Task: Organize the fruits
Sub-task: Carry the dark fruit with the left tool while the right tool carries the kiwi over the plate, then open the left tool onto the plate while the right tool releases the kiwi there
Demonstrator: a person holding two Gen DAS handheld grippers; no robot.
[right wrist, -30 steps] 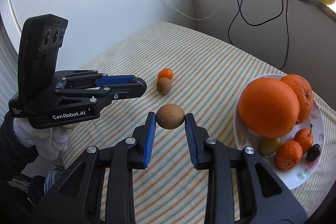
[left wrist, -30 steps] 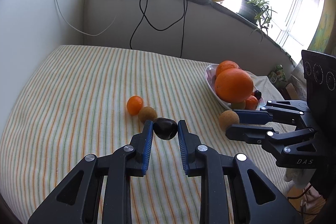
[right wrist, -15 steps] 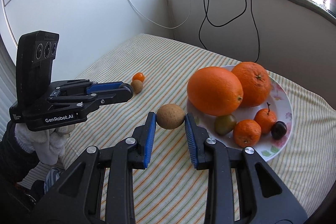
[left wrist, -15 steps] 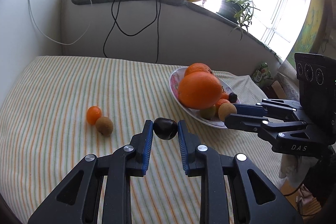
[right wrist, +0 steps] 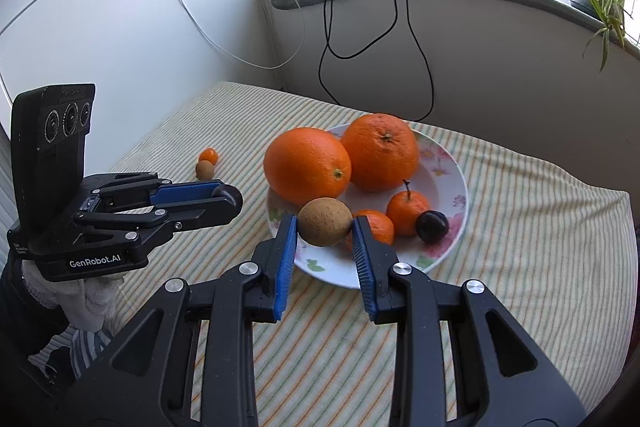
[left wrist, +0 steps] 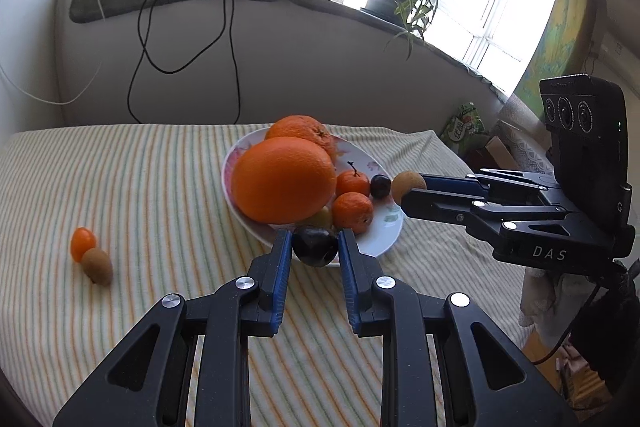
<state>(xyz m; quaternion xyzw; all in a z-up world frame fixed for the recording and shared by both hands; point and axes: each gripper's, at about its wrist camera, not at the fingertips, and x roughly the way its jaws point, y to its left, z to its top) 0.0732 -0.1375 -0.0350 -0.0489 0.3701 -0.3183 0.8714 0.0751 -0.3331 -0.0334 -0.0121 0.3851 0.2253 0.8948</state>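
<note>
Each tongs grips one fruit at the plate (right wrist: 456, 183) rim, left tongs (left wrist: 314, 247) a dark plum (left wrist: 315, 245), right tongs (right wrist: 325, 227) a brown kiwi (right wrist: 325, 222); a kumquat (left wrist: 83, 243) and a second kiwi (left wrist: 98, 265) wait on the tabletop (left wrist: 160, 187).

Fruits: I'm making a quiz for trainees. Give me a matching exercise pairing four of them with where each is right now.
Things:
1. dark plum
2. brown round fruit
3. kiwi
4. big orange

Places:
A. on the plate
B. on the striped cloth, beside a small orange fruit
C. between the left gripper's fingers
D. between the right gripper's fingers

Pairs: 1-C, 2-D, 3-B, 4-A
</note>
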